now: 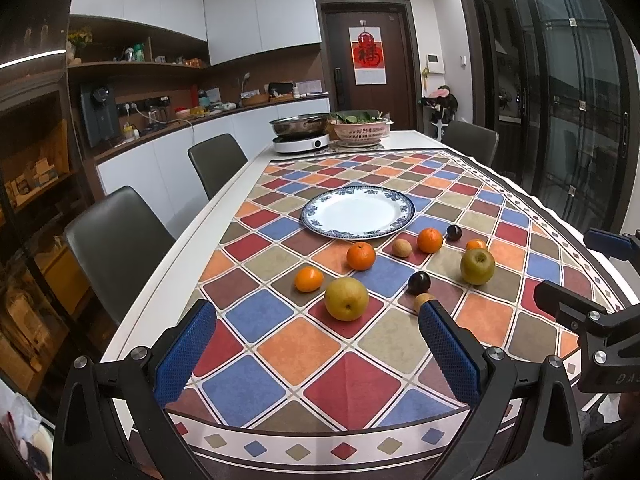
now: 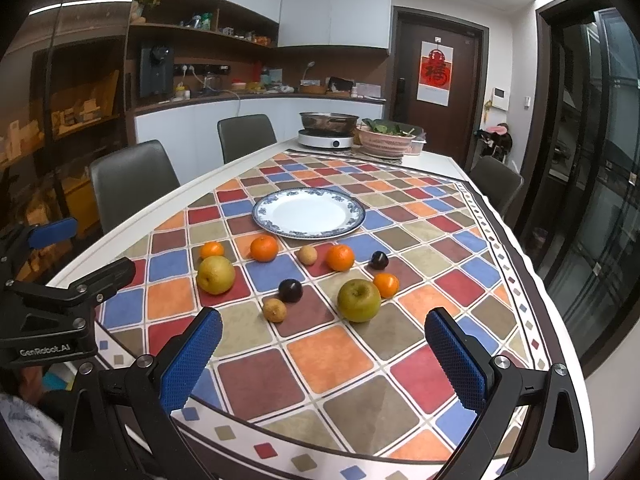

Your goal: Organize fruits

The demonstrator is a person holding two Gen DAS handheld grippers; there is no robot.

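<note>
An empty white plate with a blue patterned rim (image 1: 312,222) (image 2: 260,216) lies mid-table on the checkered cloth. In front of it lie several fruits: oranges (image 1: 361,256) (image 2: 264,248), a yellow pear (image 1: 346,299) (image 2: 215,275), a green pear (image 1: 477,266) (image 2: 359,300), dark plums (image 1: 419,282) (image 2: 290,290) and small brown longans (image 1: 401,248) (image 2: 274,310). My left gripper (image 1: 316,316) is open and empty, just short of the yellow pear. My right gripper (image 2: 324,328) is open and empty, just short of the green pear.
An induction cooker with a steel pot (image 1: 301,136) (image 2: 326,130) and a pink basket of greens (image 1: 361,128) (image 2: 386,140) stand at the table's far end. Grey chairs (image 1: 116,240) (image 2: 132,184) line the left side; one stands at the right (image 2: 496,188).
</note>
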